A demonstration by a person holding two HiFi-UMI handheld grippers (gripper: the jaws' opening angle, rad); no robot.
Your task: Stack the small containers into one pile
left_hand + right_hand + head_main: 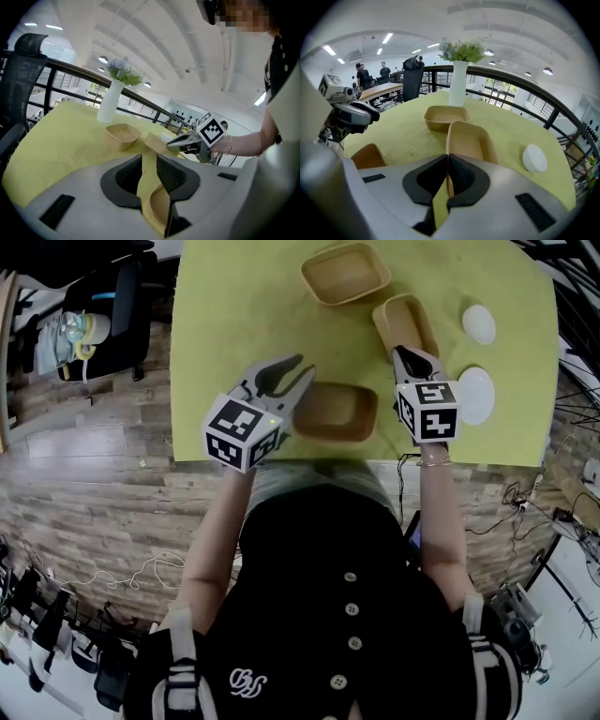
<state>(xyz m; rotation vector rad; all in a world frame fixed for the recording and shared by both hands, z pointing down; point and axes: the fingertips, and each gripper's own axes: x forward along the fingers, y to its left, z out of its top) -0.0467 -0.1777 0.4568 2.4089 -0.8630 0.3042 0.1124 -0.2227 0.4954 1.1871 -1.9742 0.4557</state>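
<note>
The angled container [410,320], right of centre in the head view on the yellow-green tablecloth [234,315], has its near wall clamped between the right gripper's [405,354] jaws. The left gripper [307,366] holds its jaws apart at the left edge of the centre container [335,412]. A third container [345,273] lies top centre, with the upper white lid [478,323] and lower white lid [474,395] at the right, and a white vase [458,84] beyond.

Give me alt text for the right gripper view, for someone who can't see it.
The right gripper pinches the near rim of a tan container on a yellow-green tablecloth. Beyond it sit a second tan container and a white vase of flowers; a white lid lies to the right, and the left gripper hovers by a third container at left.
</note>
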